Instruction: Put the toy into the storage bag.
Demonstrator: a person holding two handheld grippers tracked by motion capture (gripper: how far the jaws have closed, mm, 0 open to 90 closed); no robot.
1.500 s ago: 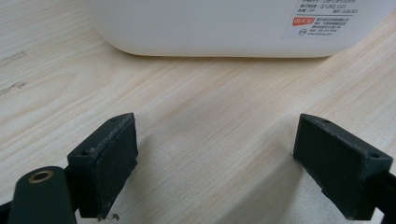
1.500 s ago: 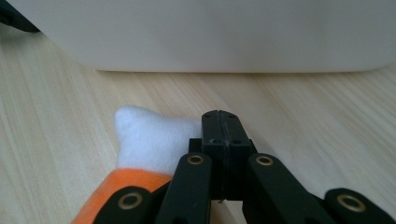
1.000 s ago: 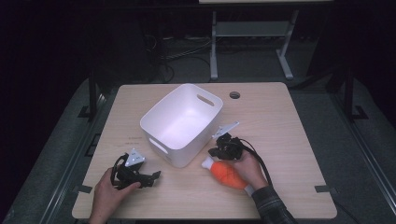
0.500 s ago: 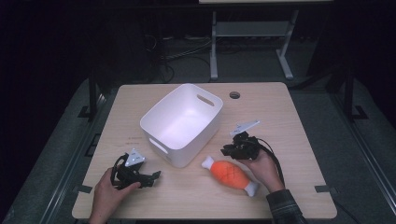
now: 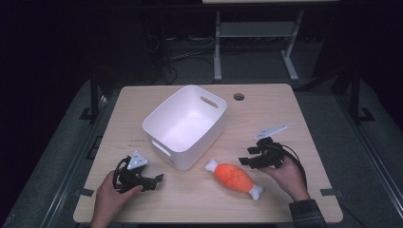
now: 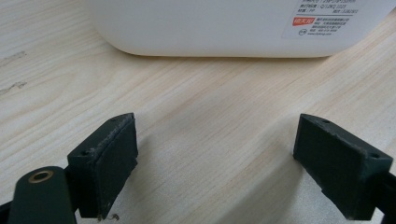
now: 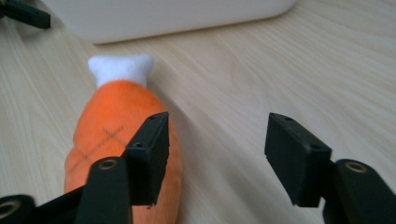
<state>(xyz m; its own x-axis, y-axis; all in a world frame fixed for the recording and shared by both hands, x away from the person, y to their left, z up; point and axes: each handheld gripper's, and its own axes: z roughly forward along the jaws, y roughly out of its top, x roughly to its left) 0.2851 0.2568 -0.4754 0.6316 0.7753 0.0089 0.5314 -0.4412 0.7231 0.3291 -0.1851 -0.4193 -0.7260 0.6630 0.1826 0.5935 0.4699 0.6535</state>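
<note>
An orange plush drumstick [image 5: 233, 176] with white bone ends lies on the wooden table, just in front of the white tub [image 5: 157, 116]. My right gripper [image 5: 247, 160] hovers close to its right, jaws pointing left. Its jaws have just been opening and nothing is between them. In the right gripper view the drumstick [image 7: 112, 112] lies beside and beyond the left jaw of the open gripper [image 7: 217, 144]. My left gripper [image 5: 156, 181] rests at the front left, open and empty. In its own view the left gripper [image 6: 215, 158] faces the tub wall [image 6: 210, 28].
A round cable hole [image 5: 238, 96] sits in the table's far edge. A white metal stand [image 5: 256, 33] is on the dark floor behind the table. Bare wood lies between the drumstick and the left gripper. The tub's base [image 7: 163, 16] shows in the right gripper view.
The right gripper moved right, off the drumstick, and its jaws opened. The drumstick stays lying on the table. The left hand has not moved.
</note>
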